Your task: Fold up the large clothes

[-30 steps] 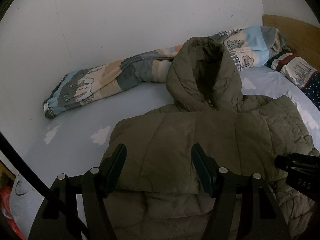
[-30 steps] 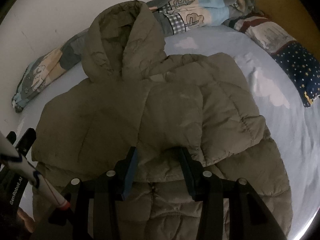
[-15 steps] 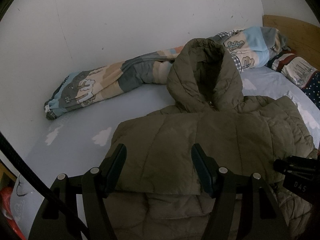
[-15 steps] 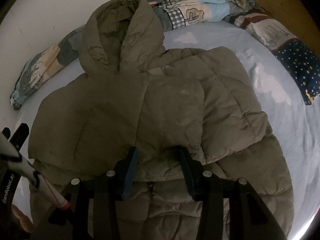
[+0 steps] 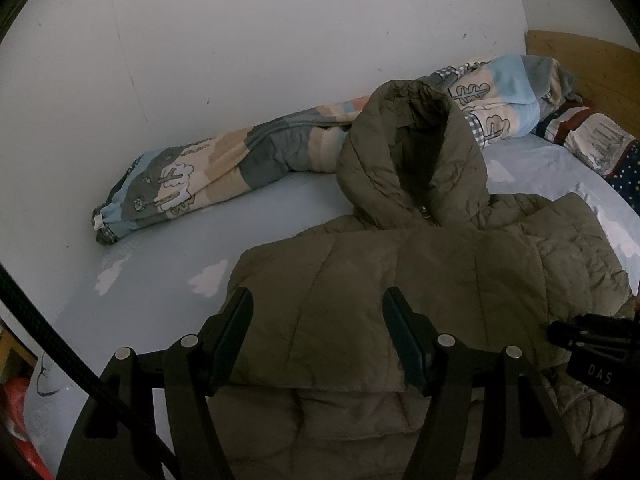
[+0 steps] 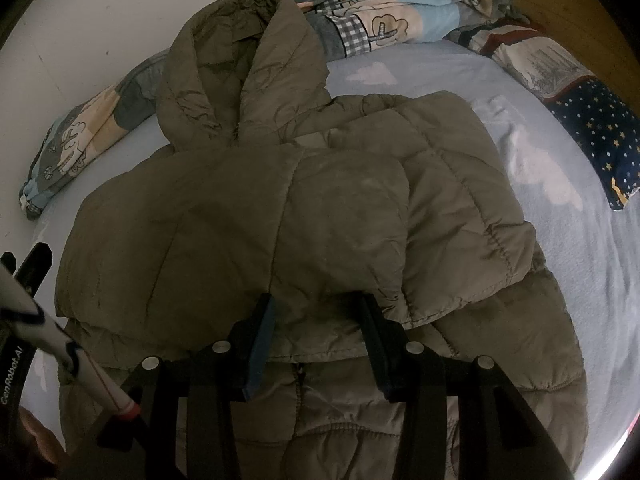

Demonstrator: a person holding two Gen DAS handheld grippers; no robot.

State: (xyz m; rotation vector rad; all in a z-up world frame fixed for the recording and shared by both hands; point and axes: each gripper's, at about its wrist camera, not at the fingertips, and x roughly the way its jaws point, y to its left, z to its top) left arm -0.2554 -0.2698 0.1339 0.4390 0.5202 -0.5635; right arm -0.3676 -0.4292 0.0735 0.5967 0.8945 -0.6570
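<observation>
Right wrist view shows your right gripper and left gripper both parted, gripping nothing, above the jacket, whose sleeves lie folded just ahead.

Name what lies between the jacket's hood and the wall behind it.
A rolled patterned quilt lies along the wall, directly behind the olive jacket's hood. The left wrist view shows this best.

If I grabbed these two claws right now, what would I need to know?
Left gripper: open, above the jacket's folded left part, holding nothing.
Right gripper: open, over the front edge of the folded-in sleeves.
Jacket: olive, puffy, on the blue bed sheet, hood toward the wall.
Done: both sleeves folded across the chest.
Left: probably fold hem and hood in.
</observation>
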